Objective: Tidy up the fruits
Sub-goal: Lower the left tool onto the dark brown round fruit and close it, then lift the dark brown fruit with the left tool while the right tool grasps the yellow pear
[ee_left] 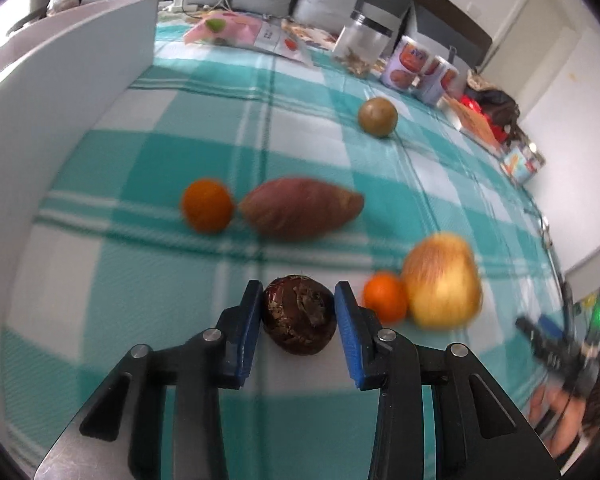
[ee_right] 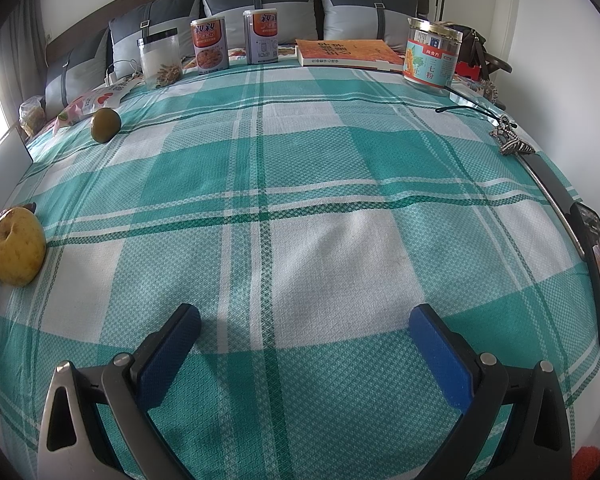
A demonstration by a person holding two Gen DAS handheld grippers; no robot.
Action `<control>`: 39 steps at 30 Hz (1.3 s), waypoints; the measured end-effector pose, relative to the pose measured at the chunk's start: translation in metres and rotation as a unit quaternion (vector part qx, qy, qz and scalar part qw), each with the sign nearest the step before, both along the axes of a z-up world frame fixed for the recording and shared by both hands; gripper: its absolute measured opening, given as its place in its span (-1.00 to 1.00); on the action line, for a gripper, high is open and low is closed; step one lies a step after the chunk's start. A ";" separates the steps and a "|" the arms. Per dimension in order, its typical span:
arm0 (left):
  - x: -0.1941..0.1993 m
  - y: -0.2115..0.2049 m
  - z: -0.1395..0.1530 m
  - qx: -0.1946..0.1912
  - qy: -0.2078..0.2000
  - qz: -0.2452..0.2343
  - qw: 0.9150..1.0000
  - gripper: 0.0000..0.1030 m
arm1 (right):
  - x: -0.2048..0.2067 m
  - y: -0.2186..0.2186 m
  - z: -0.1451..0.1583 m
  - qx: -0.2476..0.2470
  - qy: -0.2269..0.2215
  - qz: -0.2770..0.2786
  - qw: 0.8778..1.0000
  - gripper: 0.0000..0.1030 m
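Along the far edge of the bed we see a clear jar (ee_right: 160, 58) with a dark lid, holding only a low layer of pale brown bits at its bottom. Beside it stand two cans (ee_right: 210, 46), each with large red Chinese characters we read as 親親 above a picture of food. An orange book (ee_right: 350, 53) lies flat with its title upside down to us. To its right is a wide tub (ee_right: 432, 56) with a metal lid, whose label carries the characters 三七粉.

On the teal plaid cloth (ee_right: 300, 184), our left gripper (ee_left: 296, 312) straddles a dark brown chestnut (ee_left: 299, 314). Its blue pads sit narrowly at either side of the chestnut, the left one touching, the right one with a sliver of gap or none; we cannot tell whether it is gripped.

A sweet potato (ee_left: 300, 207) lies with its long axis left to right in the left view, its pointed tip toward the right. An orange (ee_left: 207, 205) touches its blunt left end. A smaller orange (ee_left: 385, 297) sits against a yellow apple (ee_left: 442, 280) just right of the left gripper. A green round fruit (ee_left: 378, 117) rests well apart, nearer the cans.

Our right gripper (ee_right: 305, 332) hangs over bare cloth with fingers spread wide, holding nothing.
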State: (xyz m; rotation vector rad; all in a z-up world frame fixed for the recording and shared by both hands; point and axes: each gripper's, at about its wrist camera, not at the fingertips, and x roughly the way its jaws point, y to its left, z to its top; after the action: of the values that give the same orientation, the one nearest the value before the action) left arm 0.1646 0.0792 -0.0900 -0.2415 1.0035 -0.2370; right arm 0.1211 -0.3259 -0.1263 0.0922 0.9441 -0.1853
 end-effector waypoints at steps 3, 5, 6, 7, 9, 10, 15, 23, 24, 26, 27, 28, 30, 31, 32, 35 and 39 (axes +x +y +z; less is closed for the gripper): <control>-0.023 0.019 0.000 -0.004 0.005 -0.005 1.000 -0.17 | 0.000 0.000 0.000 0.000 0.000 0.000 1.000 1.00; -0.037 0.031 0.001 -0.005 0.004 -0.002 1.000 0.16 | 0.000 0.000 0.000 0.000 0.000 0.000 1.000 1.00; -0.043 0.036 0.000 -0.001 0.006 -0.002 1.000 0.20 | 0.000 0.000 0.000 0.000 0.000 0.000 1.000 1.00; -0.049 0.041 -0.001 0.002 0.007 -0.005 1.000 0.24 | 0.000 0.000 0.000 0.000 0.000 0.000 1.000 1.00; -0.056 0.044 -0.004 0.010 0.007 -0.013 1.000 0.27 | 0.000 0.000 0.000 0.000 0.000 0.000 1.000 1.00; -0.059 0.044 -0.004 0.013 0.001 -0.016 1.000 0.29 | 0.000 0.000 0.000 -0.001 0.000 0.000 1.000 1.00; -0.052 0.027 -0.001 0.015 -0.006 -0.021 1.000 0.48 | 0.000 0.000 0.000 -0.001 0.000 0.000 1.000 1.00; -0.030 -0.016 -0.007 0.111 -0.032 -0.035 0.993 -0.14 | 0.000 0.000 0.000 0.000 0.000 0.001 1.000 1.00; -0.032 -0.014 -0.007 0.106 -0.036 -0.031 0.993 -0.15 | 0.000 0.000 0.000 0.000 0.000 0.001 1.000 1.00; -0.040 -0.008 -0.007 0.098 -0.039 -0.027 0.994 -0.15 | 0.000 0.000 0.000 0.000 0.000 0.001 1.000 1.00; -0.045 -0.005 -0.005 0.098 -0.042 -0.026 0.994 -0.15 | 0.000 0.001 0.000 0.001 0.000 0.001 1.000 1.00; -0.049 -0.002 -0.004 0.097 -0.045 -0.026 0.994 -0.15 | 0.000 0.001 0.000 0.001 0.000 0.001 1.000 1.00; -0.060 0.009 0.000 0.085 -0.050 -0.022 0.995 -0.15 | -0.001 0.002 0.000 0.002 0.002 0.003 1.000 1.00; -0.063 0.013 0.001 0.080 -0.052 -0.019 0.995 -0.15 | -0.002 0.005 0.002 0.007 0.004 0.010 1.000 1.00; -0.068 0.020 0.003 0.071 -0.055 -0.013 0.996 -0.15 | -0.006 0.011 0.007 0.037 -0.004 0.020 0.999 1.00; -0.072 0.033 0.002 0.050 -0.055 0.007 0.997 -0.15 | -0.016 0.048 0.028 0.160 -0.061 0.108 0.979 1.00; -0.072 0.041 0.002 0.031 -0.055 0.021 0.998 -0.15 | 0.018 0.138 0.045 0.192 -0.036 0.236 0.952 1.00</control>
State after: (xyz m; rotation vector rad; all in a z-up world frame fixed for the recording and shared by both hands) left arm 0.0925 0.1206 -0.0880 -0.1917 0.8939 -0.1791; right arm 0.1387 -0.1875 -0.0816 0.2265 0.8949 0.4448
